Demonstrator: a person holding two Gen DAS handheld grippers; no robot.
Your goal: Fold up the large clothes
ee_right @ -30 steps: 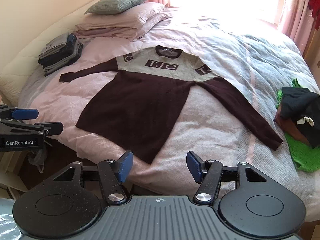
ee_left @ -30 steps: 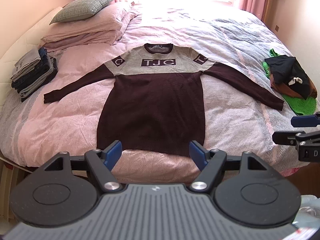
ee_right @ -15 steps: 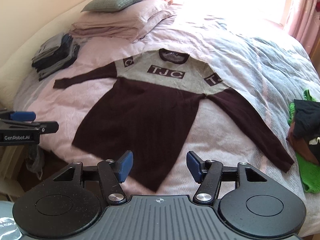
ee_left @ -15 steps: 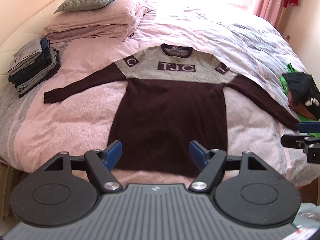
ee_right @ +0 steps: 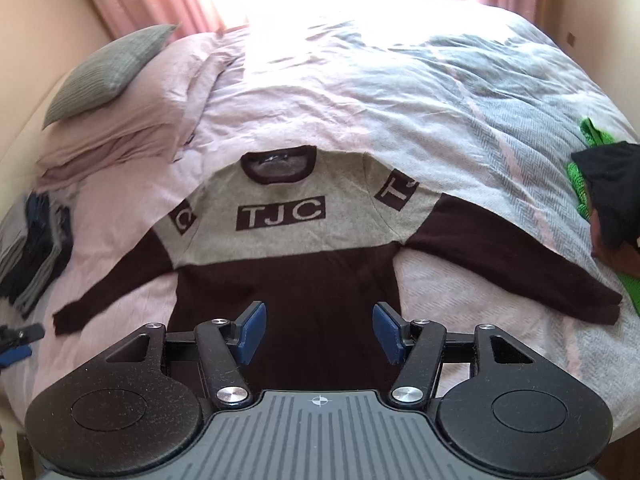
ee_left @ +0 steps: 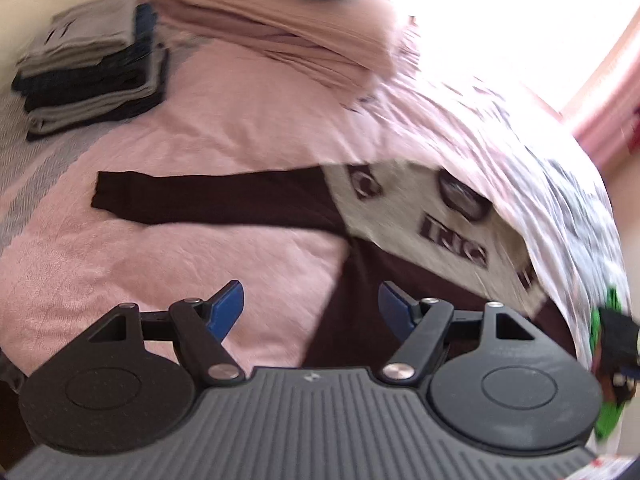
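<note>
Jaws of the left gripper (ee_left: 310, 308) stand apart, empty, above the bed (ee_left: 224, 128); the sweater (ee_left: 400, 248) spreads from ten to three o'clock. Right gripper (ee_right: 318, 334) gapes too, sweater body (ee_right: 288, 280) at twelve.

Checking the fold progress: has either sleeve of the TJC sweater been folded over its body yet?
No. In the right wrist view both sleeves of the sweater lie spread out to the sides on the bed.
</note>
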